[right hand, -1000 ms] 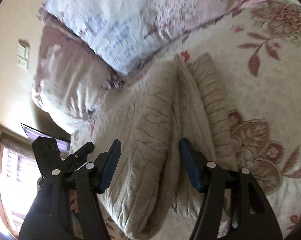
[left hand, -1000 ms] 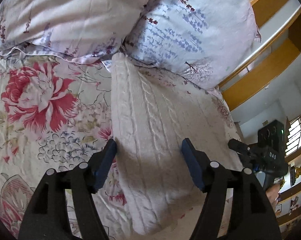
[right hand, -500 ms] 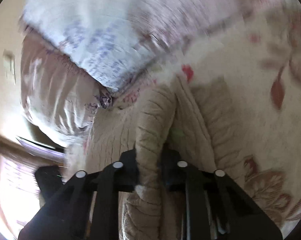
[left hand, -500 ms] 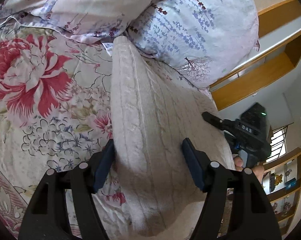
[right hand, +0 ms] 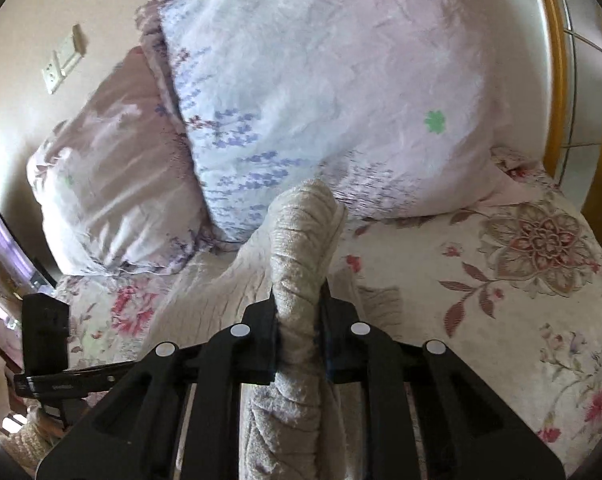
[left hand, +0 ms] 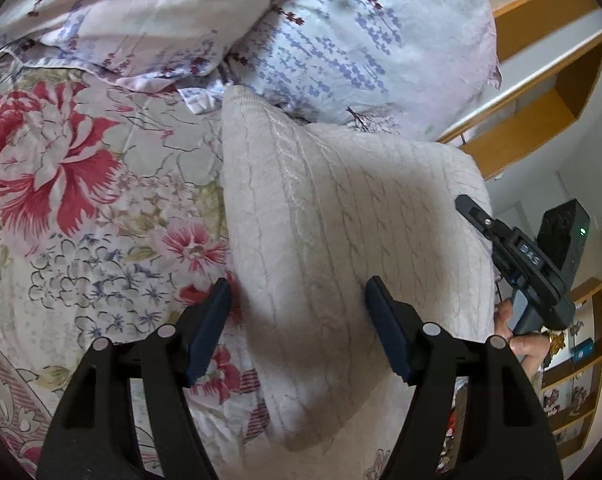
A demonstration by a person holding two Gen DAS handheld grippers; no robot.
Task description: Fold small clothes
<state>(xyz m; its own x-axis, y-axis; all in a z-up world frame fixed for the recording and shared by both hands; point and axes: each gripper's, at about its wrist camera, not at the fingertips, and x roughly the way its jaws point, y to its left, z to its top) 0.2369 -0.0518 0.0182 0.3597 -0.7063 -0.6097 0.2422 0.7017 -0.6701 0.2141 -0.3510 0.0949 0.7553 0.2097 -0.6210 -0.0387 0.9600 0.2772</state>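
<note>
A cream cable-knit sweater (left hand: 333,240) was laid lengthwise on the floral bedspread (left hand: 81,200), its far end touching the lavender-print pillows (left hand: 361,40) at the head of the bed. One long side of the knit was lifted clear of the bed, so that the cloth rose in a slope toward the right gripper (right hand: 299,320). That gripper was clenched on a thick bunch of the sweater's edge, the jaws pressed in from both sides and the knit standing up between them in a soft roll. The left gripper (left hand: 299,316) was held released, its blue-padded jaws wide apart and poised over the near part of the sweater, one pad at the left edge of the knit and the other over its middle; nothing was pinched between them.

The garment was judged to be light, soft and limp, with no stiffness of its own: any unsupported part would be expected to sag and drape. The chunky knit was thought to offer good friction against the pads, so slipping seemed unlikely, though a loose stitch could be snagged or stretched by a hard pull. A hold was best taken on a doubled edge or a ribbed hem, where several layers could be gathered at once. The flat left edge under the open gripper was considered a suitable second place to be held or pinned while the raised side was carried over.
</note>
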